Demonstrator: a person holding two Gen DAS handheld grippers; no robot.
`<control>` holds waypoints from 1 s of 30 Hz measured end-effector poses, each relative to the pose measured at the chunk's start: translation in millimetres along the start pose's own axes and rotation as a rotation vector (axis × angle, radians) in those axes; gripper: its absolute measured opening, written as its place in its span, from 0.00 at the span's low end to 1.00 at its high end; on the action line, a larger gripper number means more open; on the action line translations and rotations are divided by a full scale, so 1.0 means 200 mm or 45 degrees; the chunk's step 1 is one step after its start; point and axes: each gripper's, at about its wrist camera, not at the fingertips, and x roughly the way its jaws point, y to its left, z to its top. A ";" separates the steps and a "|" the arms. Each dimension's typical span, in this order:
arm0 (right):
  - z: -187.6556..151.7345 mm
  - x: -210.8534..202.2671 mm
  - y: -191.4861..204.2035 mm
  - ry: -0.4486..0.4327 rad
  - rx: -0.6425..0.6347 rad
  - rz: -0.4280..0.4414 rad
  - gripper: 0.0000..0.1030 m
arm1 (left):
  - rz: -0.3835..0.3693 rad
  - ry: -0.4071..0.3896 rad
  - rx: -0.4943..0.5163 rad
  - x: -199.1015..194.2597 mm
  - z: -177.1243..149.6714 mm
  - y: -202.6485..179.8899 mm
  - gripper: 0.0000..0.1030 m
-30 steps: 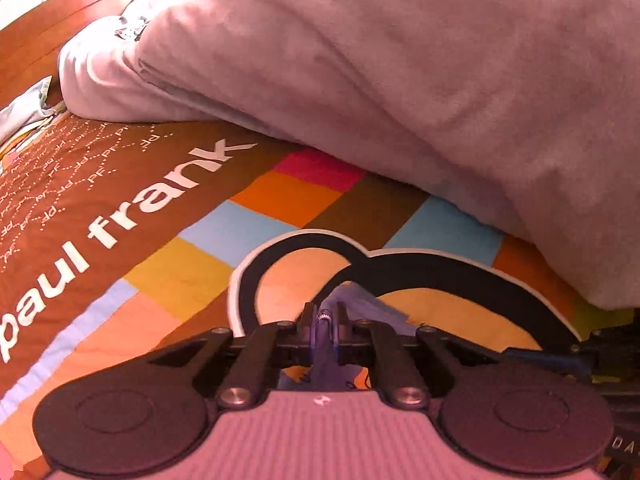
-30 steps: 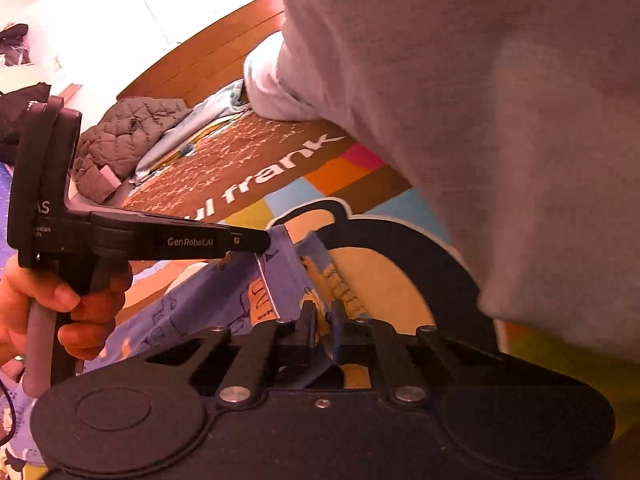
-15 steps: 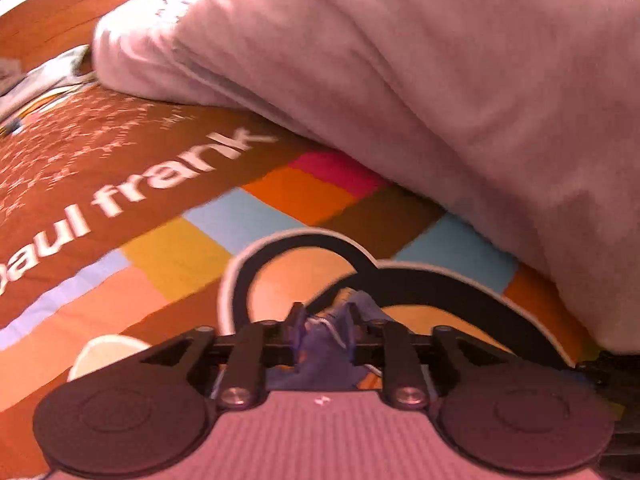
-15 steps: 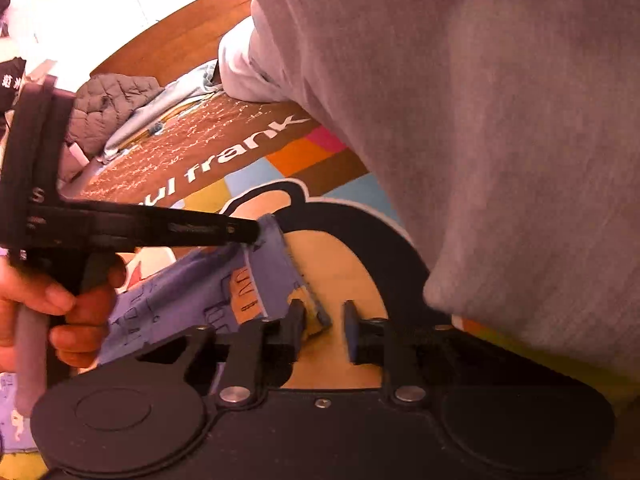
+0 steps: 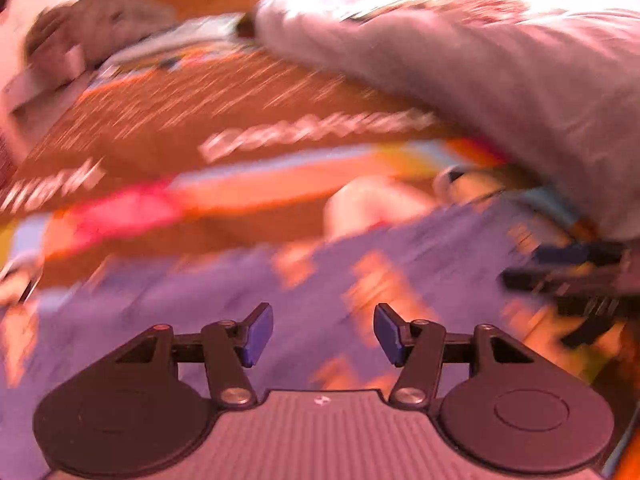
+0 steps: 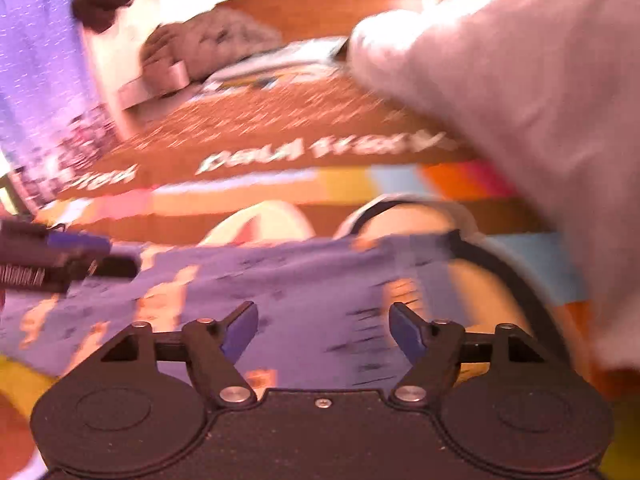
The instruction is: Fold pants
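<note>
The blue patterned pants (image 5: 304, 292) lie spread on a colourful "paul frank" blanket (image 5: 208, 120); both views are motion-blurred. My left gripper (image 5: 323, 334) is open and empty just above the pants. My right gripper (image 6: 323, 330) is open and empty over the pants (image 6: 304, 280) too. The right gripper's tip shows at the right edge of the left wrist view (image 5: 568, 276). The left gripper's tip shows at the left edge of the right wrist view (image 6: 60, 260).
A large grey-pink duvet (image 5: 500, 80) lies bunched along the right and far side of the blanket; it also shows in the right wrist view (image 6: 520, 100). A quilted jacket (image 6: 216, 44) and other clothes lie at the far edge. A wooden floor (image 6: 320, 4) is beyond.
Both grippers have opened and let go of the pants' edge. Both have pulled back and swung, so the pants now lie flat in front of them.
</note>
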 end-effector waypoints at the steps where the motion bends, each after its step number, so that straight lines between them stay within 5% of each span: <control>1: -0.01 0.03 0.03 0.029 -0.032 -0.012 0.74 | 0.025 0.025 -0.030 -0.01 -0.05 0.07 0.59; 6: -0.07 0.11 0.06 0.118 -0.226 -0.255 0.95 | 0.101 0.042 -0.097 -0.13 -0.29 0.41 0.59; 14: -0.05 0.04 0.01 0.047 -0.213 -0.492 0.91 | 0.086 0.060 -0.067 -0.38 -0.35 0.66 0.67; 18: -0.03 -0.01 0.20 -0.094 -0.174 -0.269 0.92 | 0.077 -0.049 -0.001 -0.41 -0.16 0.72 0.72; 21: -0.02 0.05 0.40 -0.082 -0.207 -0.019 0.93 | 0.119 -0.095 0.075 -0.31 0.00 0.73 0.77; 23: -0.02 0.11 0.56 -0.051 -0.326 0.139 0.93 | 0.107 -0.079 0.104 -0.18 0.10 0.75 0.80; 26: 0.01 0.21 0.73 -0.055 -0.538 0.215 0.92 | 0.080 0.017 0.148 0.02 0.21 0.81 0.77; 28: 0.06 0.29 0.77 -0.042 -0.588 0.218 0.86 | 0.036 0.104 0.160 0.13 0.26 0.84 0.60; 30: 0.13 0.39 0.77 0.001 -0.575 0.264 0.74 | -0.061 0.179 0.150 0.21 0.27 0.87 0.20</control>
